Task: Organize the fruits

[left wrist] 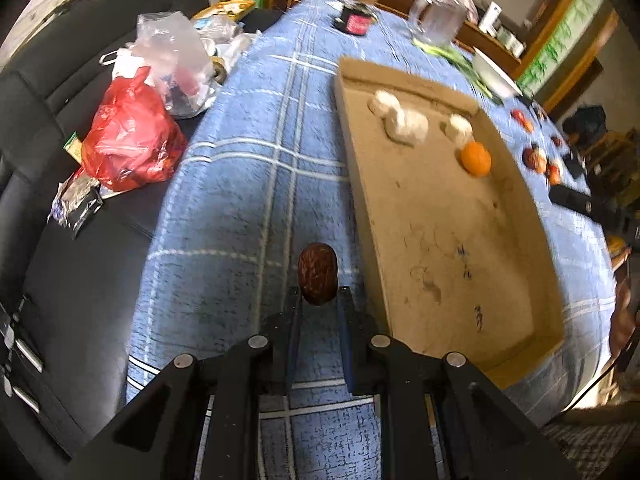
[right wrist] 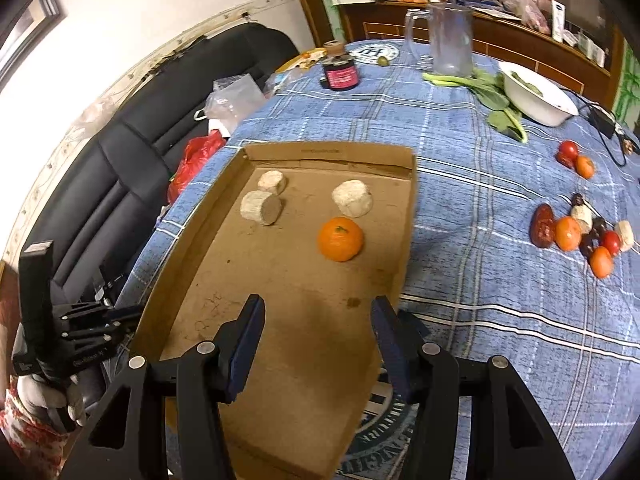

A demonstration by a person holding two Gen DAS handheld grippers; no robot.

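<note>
My left gripper (left wrist: 320,295) is shut on a dark red-brown date (left wrist: 317,274), held above the blue checked tablecloth (left wrist: 248,184) just left of a shallow cardboard tray (left wrist: 440,220). In the tray lie an orange (right wrist: 340,239) and three white cylindrical pieces (right wrist: 352,199). Over the tray's near half, my right gripper (right wrist: 318,312) stands open with nothing between its fingers. To the right, on the cloth, lies a loose pile of fruit (right wrist: 576,232): a date, small oranges, cherry tomatoes and white pieces. A smaller group (right wrist: 574,158) sits farther back.
A glass jug (right wrist: 448,40), a dark jar (right wrist: 340,74), leafy greens (right wrist: 492,96) and a white bowl (right wrist: 536,96) stand at the table's far side. A black sofa (right wrist: 140,140) with a red bag (left wrist: 128,140) and clear bags borders the left edge.
</note>
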